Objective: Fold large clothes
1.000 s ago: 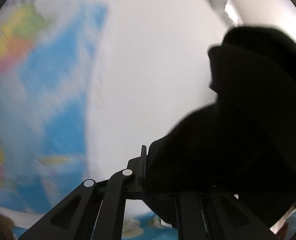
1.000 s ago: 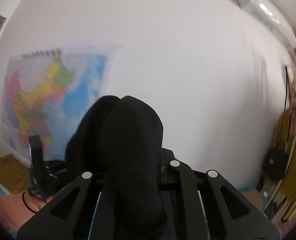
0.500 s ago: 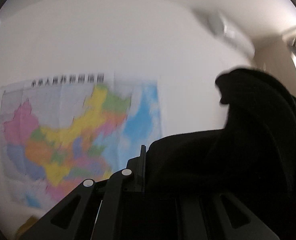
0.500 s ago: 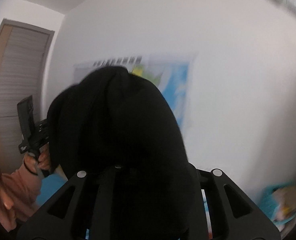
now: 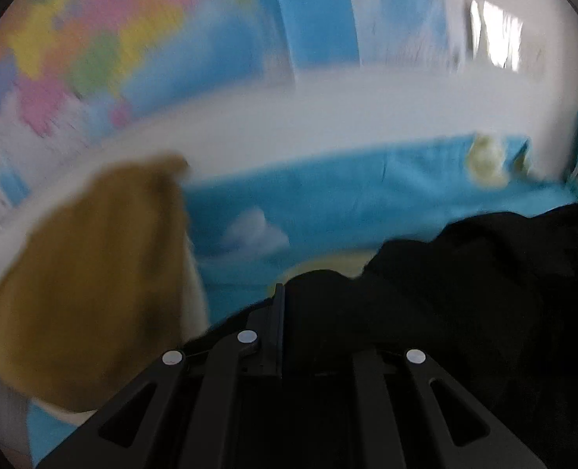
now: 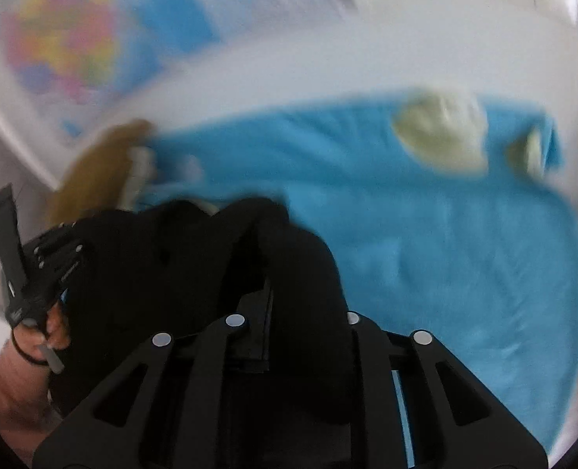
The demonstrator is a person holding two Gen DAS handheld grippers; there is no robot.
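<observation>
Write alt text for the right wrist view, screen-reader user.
Motion-blurred fisheye: the right tool, jaws opening, has a black garment draped over and between its fingers above a bright blue bedsheet. At left, a hand holds the left tool against the same garment; a mustard-brown cloth and a colourful wall map lie behind.
</observation>
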